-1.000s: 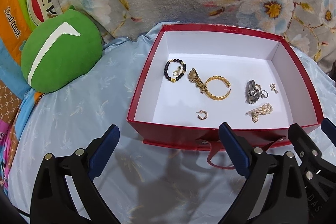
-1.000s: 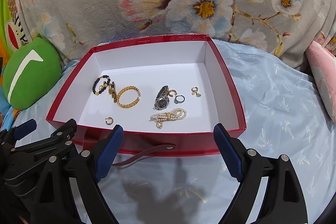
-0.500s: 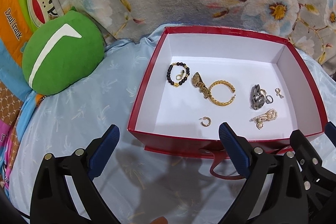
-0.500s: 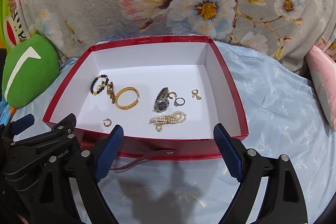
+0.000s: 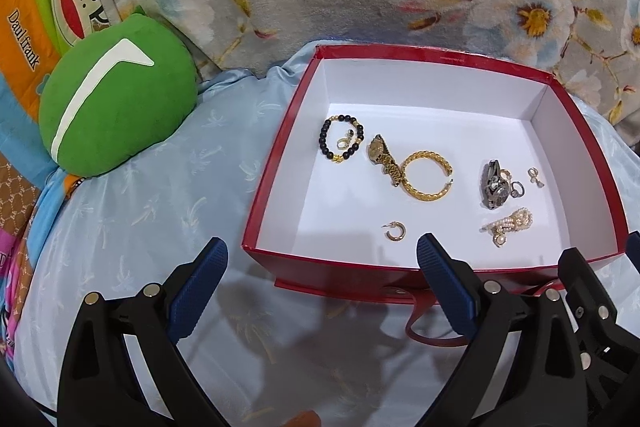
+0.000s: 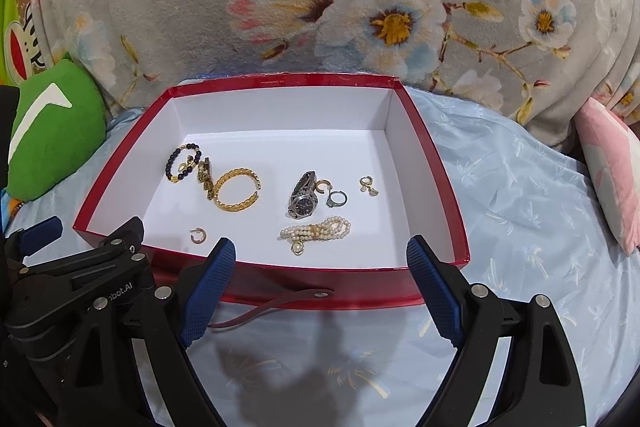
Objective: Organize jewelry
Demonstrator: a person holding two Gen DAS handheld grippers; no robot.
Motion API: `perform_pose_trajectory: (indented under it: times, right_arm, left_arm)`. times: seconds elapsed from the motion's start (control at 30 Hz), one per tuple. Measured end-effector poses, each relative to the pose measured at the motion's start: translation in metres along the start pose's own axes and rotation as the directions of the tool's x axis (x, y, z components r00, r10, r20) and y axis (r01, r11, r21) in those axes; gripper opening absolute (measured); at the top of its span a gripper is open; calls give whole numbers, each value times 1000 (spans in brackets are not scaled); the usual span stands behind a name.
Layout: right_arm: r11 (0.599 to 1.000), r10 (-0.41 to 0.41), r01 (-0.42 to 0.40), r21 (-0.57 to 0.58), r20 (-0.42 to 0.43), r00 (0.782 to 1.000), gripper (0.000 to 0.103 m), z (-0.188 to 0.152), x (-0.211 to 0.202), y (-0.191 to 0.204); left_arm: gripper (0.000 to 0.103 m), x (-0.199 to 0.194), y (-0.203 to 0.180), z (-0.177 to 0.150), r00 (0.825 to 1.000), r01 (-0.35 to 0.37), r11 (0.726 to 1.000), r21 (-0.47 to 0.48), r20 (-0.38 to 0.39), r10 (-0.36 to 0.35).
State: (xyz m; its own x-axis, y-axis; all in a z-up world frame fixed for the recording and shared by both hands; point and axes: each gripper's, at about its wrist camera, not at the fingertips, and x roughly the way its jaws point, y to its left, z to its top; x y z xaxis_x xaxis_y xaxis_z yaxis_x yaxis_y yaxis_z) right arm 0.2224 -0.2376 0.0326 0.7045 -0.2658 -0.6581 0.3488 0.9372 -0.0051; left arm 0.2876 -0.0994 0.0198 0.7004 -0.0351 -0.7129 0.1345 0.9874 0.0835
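Just ahead of both spread, empty tools, left (image 5: 320,263) and right (image 6: 320,259), the red box (image 6: 440,163) holds a black bead bracelet (image 5: 342,143), gold watch (image 5: 383,159), gold bangle (image 5: 427,175), silver watch (image 6: 303,199), pearl bracelet (image 6: 316,231), ring (image 6: 337,198) and small hoop earring (image 5: 395,231). The jewelry lies loose on its white floor. Far left of the left tool, the orange fabric (image 5: 24,39) reads "Daul frank"; the left tool's body reads "bot.AI" in the right wrist view.

Black hand-held gripper (image 5: 320,263), blue pads (image 5: 198,281)

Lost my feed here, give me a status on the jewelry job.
Left tongs open, empty. Right tongs open, empty, both short of the red box. Bracelets, watches, pearl bracelet lying loose inside. Nothing blocking.
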Motion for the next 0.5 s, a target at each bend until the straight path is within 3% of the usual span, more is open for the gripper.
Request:
perform_pose_trajectory:
  times: [0.23, 0.5]
  right_arm:
    - [1000, 19, -19, 15, 11, 1000, 86, -1, 0, 2]
    - [1000, 10, -10, 19, 12, 1000, 86, -3, 1, -1]
  left_arm:
    - [93, -4, 3, 2, 999, -31, 1000, -3, 18, 31]
    - [93, -3, 1, 0, 1000, -20, 1000, 3, 15, 19]
